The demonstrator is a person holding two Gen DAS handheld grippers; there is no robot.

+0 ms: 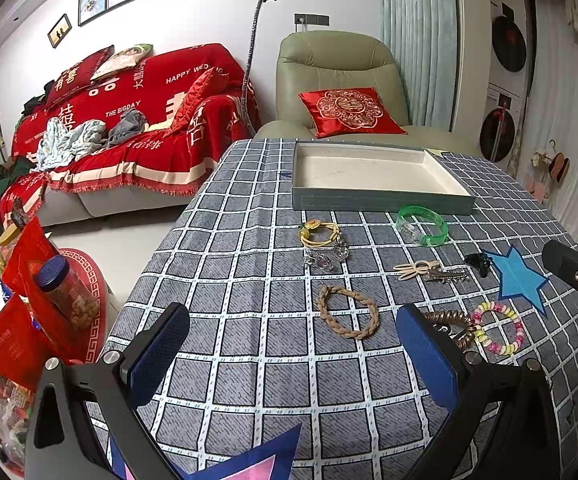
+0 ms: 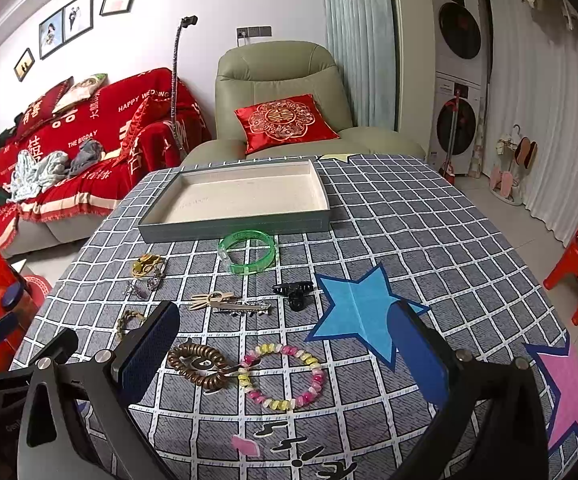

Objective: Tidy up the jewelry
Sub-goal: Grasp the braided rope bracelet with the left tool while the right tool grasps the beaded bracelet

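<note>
Both grippers, left (image 1: 293,356) and right (image 2: 285,360), hover spread and empty over scattered jewelry, so sorting has yet to start: the nearby bead bracelet (image 2: 283,376) must be lifted into the bare tray (image 2: 245,222) beyond.

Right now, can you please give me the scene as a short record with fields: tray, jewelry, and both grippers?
tray: grey tray with cream lining, nothing in it, at the far side of the checked tablecloth
jewelry: all lies on the cloth in front of the tray
nearest tray: green bangle
middle: black claw clip, beige hair clip
nearest grippers: brown coil tie, pastel coil bracelet, braided band
left gripper: open, holds nothing
right gripper: open, holds nothing
</note>
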